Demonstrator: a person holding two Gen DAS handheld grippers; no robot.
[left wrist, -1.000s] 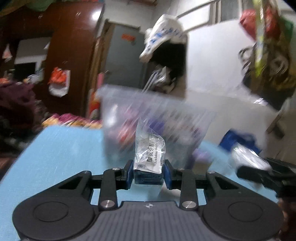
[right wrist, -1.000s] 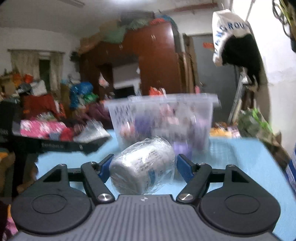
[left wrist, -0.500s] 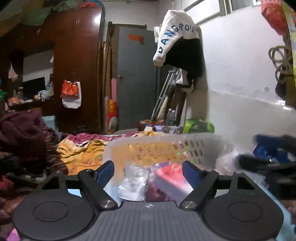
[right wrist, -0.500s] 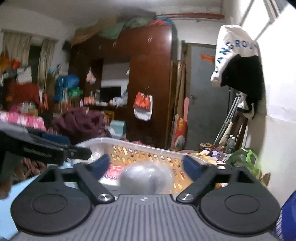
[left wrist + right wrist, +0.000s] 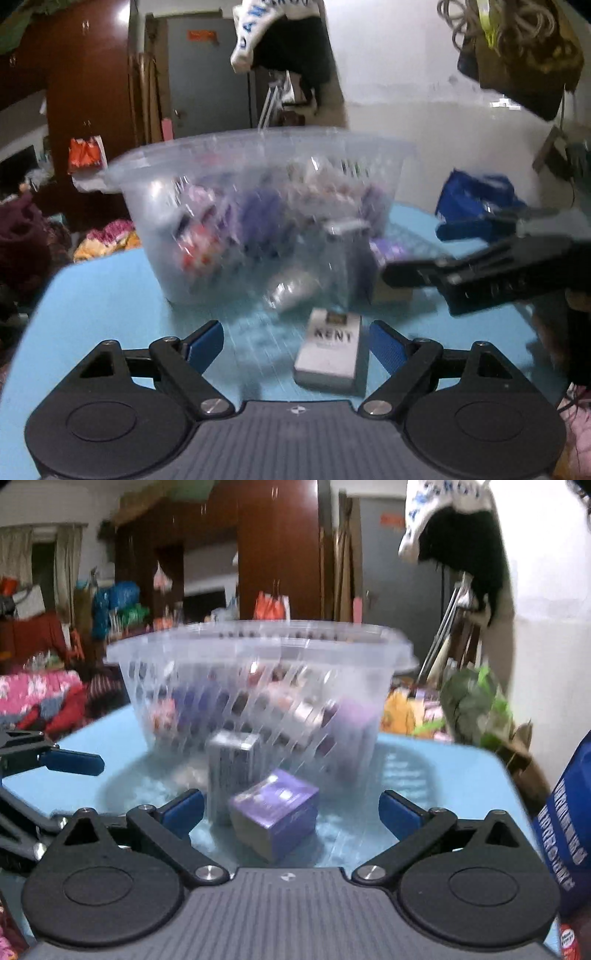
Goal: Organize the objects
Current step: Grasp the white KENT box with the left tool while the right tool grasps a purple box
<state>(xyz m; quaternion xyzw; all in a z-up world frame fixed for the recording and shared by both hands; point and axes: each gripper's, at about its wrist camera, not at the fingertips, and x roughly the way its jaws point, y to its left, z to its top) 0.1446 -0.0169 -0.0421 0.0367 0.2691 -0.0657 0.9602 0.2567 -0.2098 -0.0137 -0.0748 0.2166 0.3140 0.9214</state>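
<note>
**Two empty grippers before a blurred basket**

The left gripper [image 5: 295, 341] is opening, its jaws untouched by the KENT pack [image 5: 330, 350] lying between them on the blue table [image 5: 103, 295]. The right gripper [image 5: 291, 808] stands wide around a purple box [image 5: 275, 818], not touching. Behind, the clear basket [image 5: 258, 686] is motion-blurred, its contents unreadable.
</note>
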